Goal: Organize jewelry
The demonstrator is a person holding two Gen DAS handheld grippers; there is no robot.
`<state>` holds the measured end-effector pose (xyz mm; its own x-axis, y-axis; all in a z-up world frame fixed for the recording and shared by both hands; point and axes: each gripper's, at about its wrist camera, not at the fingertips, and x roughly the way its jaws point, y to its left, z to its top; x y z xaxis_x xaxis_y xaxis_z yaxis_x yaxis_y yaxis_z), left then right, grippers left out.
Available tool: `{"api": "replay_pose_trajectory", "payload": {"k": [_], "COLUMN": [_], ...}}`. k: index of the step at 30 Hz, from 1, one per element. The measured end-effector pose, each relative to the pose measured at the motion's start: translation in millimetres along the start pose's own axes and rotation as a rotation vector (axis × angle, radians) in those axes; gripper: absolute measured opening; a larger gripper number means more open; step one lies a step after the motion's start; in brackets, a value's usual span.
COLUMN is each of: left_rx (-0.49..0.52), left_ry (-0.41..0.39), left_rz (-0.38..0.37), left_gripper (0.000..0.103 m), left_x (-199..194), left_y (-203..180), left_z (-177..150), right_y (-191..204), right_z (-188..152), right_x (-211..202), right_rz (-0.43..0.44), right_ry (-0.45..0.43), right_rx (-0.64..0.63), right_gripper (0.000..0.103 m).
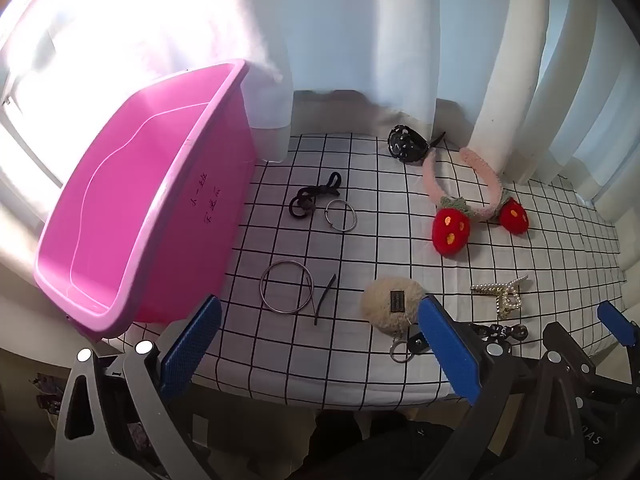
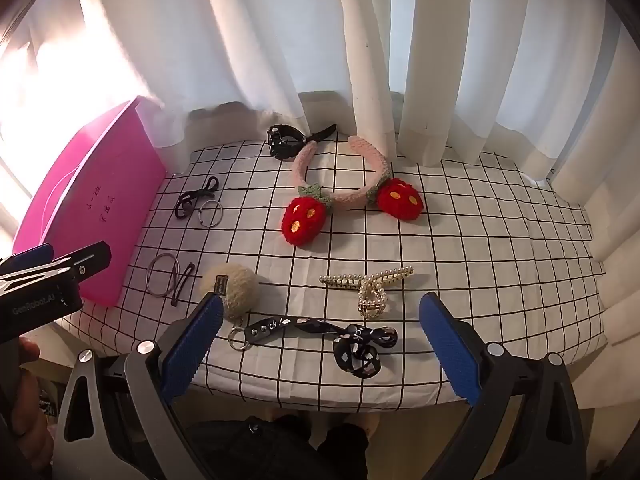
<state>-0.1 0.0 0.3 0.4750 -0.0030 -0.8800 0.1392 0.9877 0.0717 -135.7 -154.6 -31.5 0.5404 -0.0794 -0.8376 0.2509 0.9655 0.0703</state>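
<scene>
An empty pink bin (image 1: 132, 216) stands at the table's left; it also shows in the right wrist view (image 2: 92, 208). On the grid cloth lie a strawberry headband (image 2: 340, 196), a black watch (image 2: 286, 142), a black hair tie (image 2: 196, 198), a small ring (image 2: 210, 212), large silver hoops (image 1: 286, 292), a dark hair clip (image 1: 325, 300), a beige pompom keychain (image 2: 232, 288), a pearl clip (image 2: 370, 290) and a black patterned ribbon (image 2: 344, 340). My left gripper (image 1: 320, 356) is open and empty at the front edge near the hoops. My right gripper (image 2: 320, 352) is open and empty above the ribbon.
White curtains (image 2: 360, 60) hang behind the table and touch its back edge. The cloth's front edge (image 2: 320, 404) drops off just before the grippers. Bright window light washes out the left side.
</scene>
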Motion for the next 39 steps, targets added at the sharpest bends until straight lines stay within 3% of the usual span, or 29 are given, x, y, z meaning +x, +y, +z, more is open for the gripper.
{"api": "replay_pose_trajectory", "payload": {"k": [39], "left_rx": [0.008], "left_ry": [-0.001], "left_rz": [0.001], "left_gripper": [0.097], "left_x": [-0.9], "left_y": [-1.6], "left_z": [3.9], "right_y": [0.7], "right_z": [0.6], "right_x": [1.7], "right_rz": [0.011], "right_ry": [-0.002], "right_rx": [0.011], "right_gripper": [0.094]}}
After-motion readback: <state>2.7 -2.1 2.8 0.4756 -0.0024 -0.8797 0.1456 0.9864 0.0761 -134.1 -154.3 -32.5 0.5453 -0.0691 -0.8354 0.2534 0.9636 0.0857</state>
